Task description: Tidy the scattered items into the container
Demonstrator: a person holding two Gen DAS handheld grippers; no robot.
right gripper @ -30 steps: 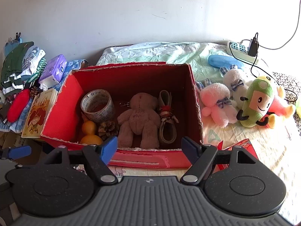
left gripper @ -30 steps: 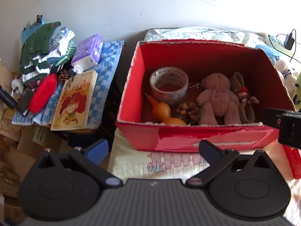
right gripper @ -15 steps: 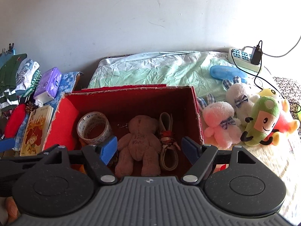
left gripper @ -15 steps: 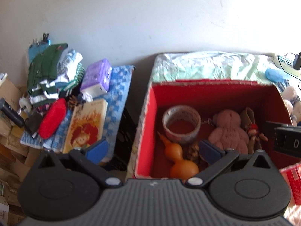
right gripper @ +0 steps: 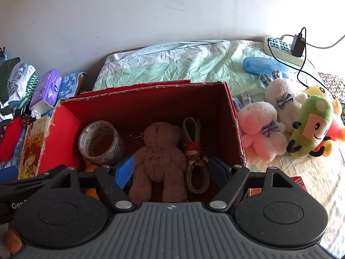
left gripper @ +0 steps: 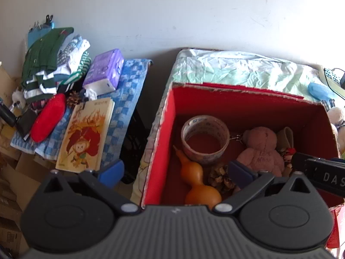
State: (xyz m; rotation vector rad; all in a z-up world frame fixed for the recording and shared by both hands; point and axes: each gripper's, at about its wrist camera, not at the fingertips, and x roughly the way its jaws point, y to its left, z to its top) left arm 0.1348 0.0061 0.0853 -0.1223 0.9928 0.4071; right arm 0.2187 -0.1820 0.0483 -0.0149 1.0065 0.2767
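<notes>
Red box (right gripper: 236, 129) fills mid frame in both views, open top, torn cardboard rim, sitting on a pale green sheet (right gripper: 183, 64). Inside, per right view: tape roll (right gripper: 101, 142) at left, upright on its side wall; brown bear (right gripper: 158, 157) centre, lying flat, keychain clip by its head; beige strap (right gripper: 195, 151) at right with a small red doll (right gripper: 194, 147) on it, touching the bear's arm. Left view adds an orange gourd (left gripper: 198, 183) along the box's left wall below the tape, and a pinecone (left gripper: 221, 178) between gourd and bear. Right gripper (right gripper: 170, 170) at lower centre, over the box's near edge, jaws spread wide, nothing held; bear's legs sit behind the gap, not touched. Left gripper (left gripper: 174, 171) at lower centre of left view, jaws wide apart, empty, one finger over the floor gap, the other over the box interior. Outside box, right side of right view: pink bunny (right gripper: 261, 129), white bunny (right gripper: 282, 99), green plush (right gripper: 310, 127), blue case (right gripper: 265, 67), power strip (right gripper: 282, 49). Left side of left view on a blue checked cloth (left gripper: 127, 99): book (left gripper: 86, 136), tissue pack (left gripper: 104, 73), red pouch (left gripper: 48, 116), second pinecone (left gripper: 74, 100), folded clothes (left gripper: 49, 60).
</notes>
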